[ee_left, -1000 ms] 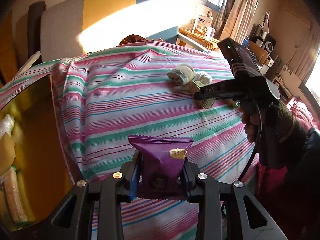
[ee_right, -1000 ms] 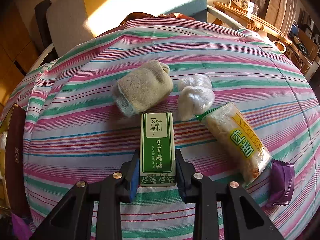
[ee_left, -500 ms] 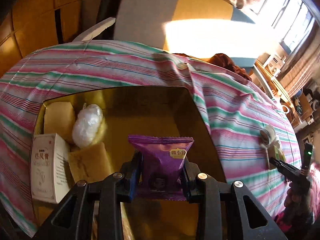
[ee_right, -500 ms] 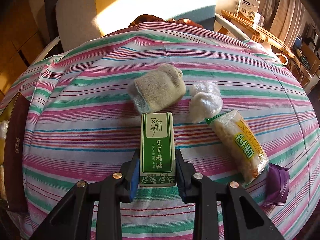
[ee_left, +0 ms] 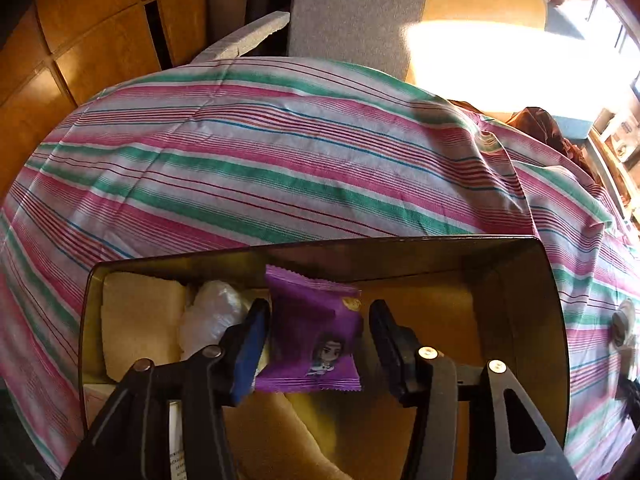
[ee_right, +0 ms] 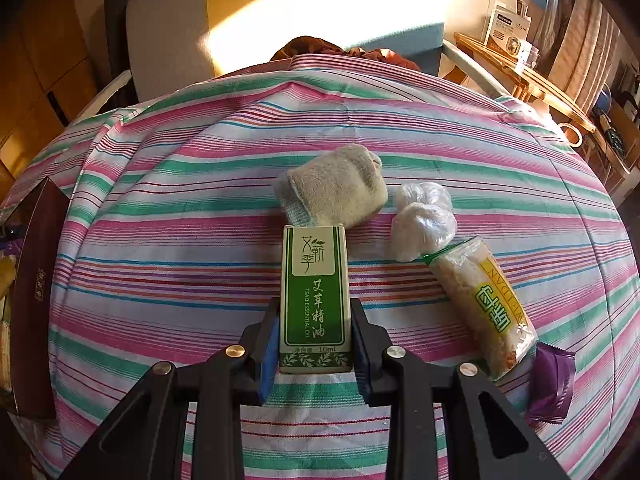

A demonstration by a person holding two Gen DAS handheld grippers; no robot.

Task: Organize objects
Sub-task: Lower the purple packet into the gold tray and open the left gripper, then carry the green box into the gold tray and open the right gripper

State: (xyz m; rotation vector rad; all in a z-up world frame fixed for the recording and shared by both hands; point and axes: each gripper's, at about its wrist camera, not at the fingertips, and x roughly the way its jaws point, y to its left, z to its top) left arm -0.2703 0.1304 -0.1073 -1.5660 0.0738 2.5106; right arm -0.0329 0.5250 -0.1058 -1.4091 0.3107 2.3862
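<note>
Striped cloth (ee_left: 248, 168) under me. My left gripper (ee_left: 316, 344) has just been opening, jaws loosed, purple packet (ee_left: 312, 336) between them, seemingly untouched, over the box (ee_left: 520, 280). My right gripper (ee_right: 314, 344) clamps the green carton (ee_right: 314, 296); sock (ee_right: 336, 192) at twelve o'clock.

Sunlit wall (ee_right: 320, 12), wooden cabinets (ee_left: 92, 40)

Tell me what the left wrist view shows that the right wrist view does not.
Only the left wrist view: the open left gripper, whose jaws have just been opening, releasing a purple snack packet over the gold box interior.

Only the right wrist view: the right gripper shut on a green essential-oil carton, beside a beige rolled sock.

Both: the pink-and-green striped cloth.
</note>
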